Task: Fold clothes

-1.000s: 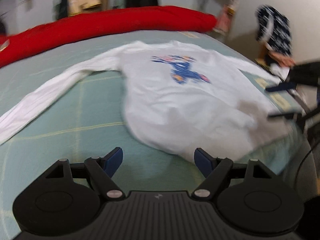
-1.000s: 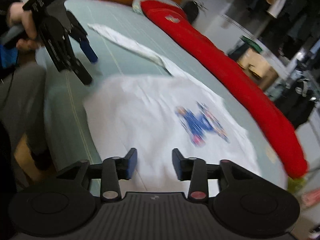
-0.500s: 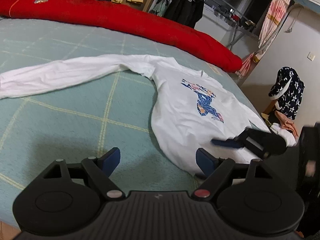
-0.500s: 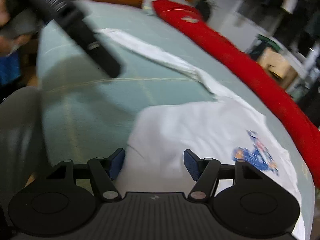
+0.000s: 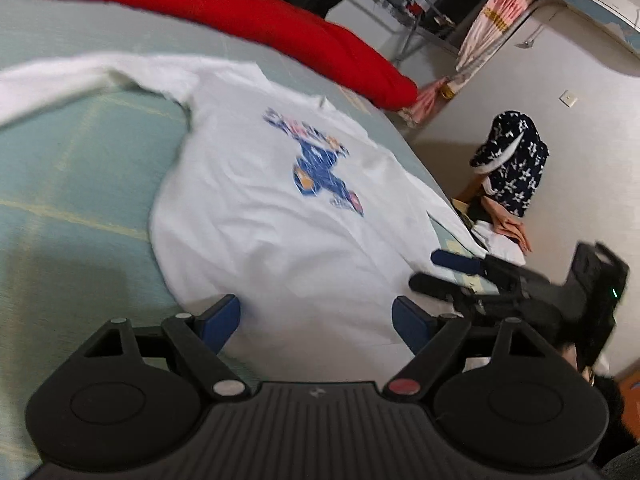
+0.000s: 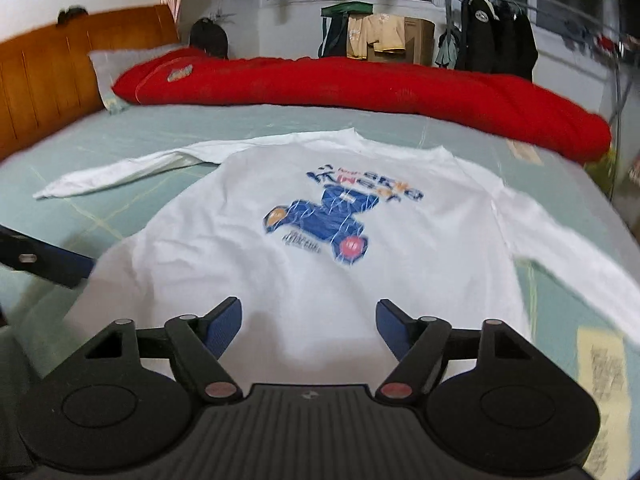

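Your white long-sleeved shirt [image 6: 320,240] lies flat, blue print up, on the pale green bedspread [image 6: 240,124], sleeves spread toward nine and three o'clock. Its hem sits at twelve o'clock just ahead of both grippers. Your right gripper [image 6: 308,322] has just been opening and stands wide, empty; your left gripper [image 5: 316,322] is wide, empty too.

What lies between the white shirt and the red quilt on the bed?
Only bare green bedsheet lies between the white shirt and the red quilt; the right wrist view shows it best.
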Demonstrator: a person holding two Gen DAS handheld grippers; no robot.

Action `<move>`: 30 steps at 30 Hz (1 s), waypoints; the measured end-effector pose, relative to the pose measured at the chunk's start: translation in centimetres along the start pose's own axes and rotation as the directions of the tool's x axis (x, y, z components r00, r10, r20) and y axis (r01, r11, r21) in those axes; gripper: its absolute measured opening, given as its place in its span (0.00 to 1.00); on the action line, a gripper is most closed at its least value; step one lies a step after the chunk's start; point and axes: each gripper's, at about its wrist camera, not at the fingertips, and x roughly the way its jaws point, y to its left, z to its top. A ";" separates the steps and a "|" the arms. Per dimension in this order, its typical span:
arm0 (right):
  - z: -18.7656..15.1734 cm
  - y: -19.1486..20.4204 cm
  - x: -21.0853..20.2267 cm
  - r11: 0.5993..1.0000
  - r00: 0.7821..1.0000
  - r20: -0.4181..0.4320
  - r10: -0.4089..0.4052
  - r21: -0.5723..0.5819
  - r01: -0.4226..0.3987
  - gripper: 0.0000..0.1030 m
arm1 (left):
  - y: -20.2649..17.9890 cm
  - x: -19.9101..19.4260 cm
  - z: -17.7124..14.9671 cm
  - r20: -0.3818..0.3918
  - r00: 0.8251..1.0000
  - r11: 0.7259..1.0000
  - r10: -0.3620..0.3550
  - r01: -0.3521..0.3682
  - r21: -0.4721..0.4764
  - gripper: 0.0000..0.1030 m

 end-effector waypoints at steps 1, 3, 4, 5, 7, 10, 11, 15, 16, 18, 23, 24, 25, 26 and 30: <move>-0.5 0.0 -0.4 1.000 1.000 0.006 0.011 0.011 -0.011 0.80 | 0.0 0.4 -0.1 0.003 1.000 1.000 0.004 -0.004 -0.010 0.80; -1.5 0.1 -0.6 0.999 1.000 0.011 0.024 0.031 -0.024 0.80 | 0.0 0.3 -0.4 0.024 1.000 0.999 0.013 -0.012 -0.036 0.80; -1.9 0.1 -0.7 0.999 1.000 0.009 0.030 0.038 -0.030 0.80 | 0.0 0.1 -0.6 0.035 0.999 0.999 0.013 -0.011 -0.047 0.80; -2.3 0.1 -0.7 0.998 0.999 0.007 0.036 0.045 -0.036 0.80 | 0.1 -0.4 -0.8 0.048 0.999 0.998 0.015 -0.012 -0.055 0.80; -2.9 0.2 -0.6 0.998 0.999 0.001 0.042 0.045 -0.042 0.80 | 0.4 -1.6 -1.3 0.076 0.997 0.997 0.028 -0.022 -0.071 0.80; -3.2 0.3 -0.2 0.997 0.998 -0.002 0.060 0.051 -0.060 0.81 | 1.8 -2.9 -1.9 0.121 0.992 0.992 0.042 -0.027 -0.124 0.80; -3.3 0.3 -0.1 0.996 0.998 -0.003 0.066 0.054 -0.066 0.81 | 2.6 -2.9 -2.0 0.124 0.991 0.986 0.040 -0.020 -0.163 0.80; -3.6 0.3 0.5 0.994 0.997 -0.020 0.080 0.072 -0.078 0.81 | 6.0 -1.4 -1.9 0.144 0.989 0.957 -0.025 0.065 -0.282 0.80; -3.7 0.3 0.5 0.994 0.996 -0.023 0.081 0.073 -0.079 0.82 | 6.6 -1.0 -1.7 0.159 0.986 0.951 -0.053 0.099 -0.293 0.80; -3.9 0.2 0.5 0.994 0.996 -0.027 0.083 0.075 -0.080 0.83 | 7.3 -0.1 -0.9 0.177 0.979 0.940 -0.101 0.153 -0.306 0.81; -4.2 0.5 0.7 0.994 0.996 -0.034 0.079 0.078 -0.076 0.87 | 8.1 1.7 0.2 0.201 0.958 0.902 -0.203 0.263 -0.342 0.81; -4.2 0.6 0.8 0.995 0.997 -0.036 0.075 0.071 -0.073 0.87 | 8.0 1.7 0.0 0.195 0.955 0.899 -0.225 0.280 -0.335 0.81; -4.2 0.7 0.8 0.996 0.997 -0.038 0.072 0.061 -0.070 0.87 | 7.9 1.6 -0.4 0.191 0.951 0.898 -0.242 0.294 -0.326 0.81; -4.3 0.9 0.8 0.996 0.997 -0.040 0.069 0.051 -0.067 0.88 | 7.8 1.4 -0.9 0.196 0.945 0.894 -0.261 0.313 -0.319 0.81; -4.5 0.8 1.0 0.996 0.996 -0.044 0.078 0.045 -0.076 0.91 | 8.1 0.8 -3.0 0.241 0.908 0.845 -0.342 0.409 -0.343 0.81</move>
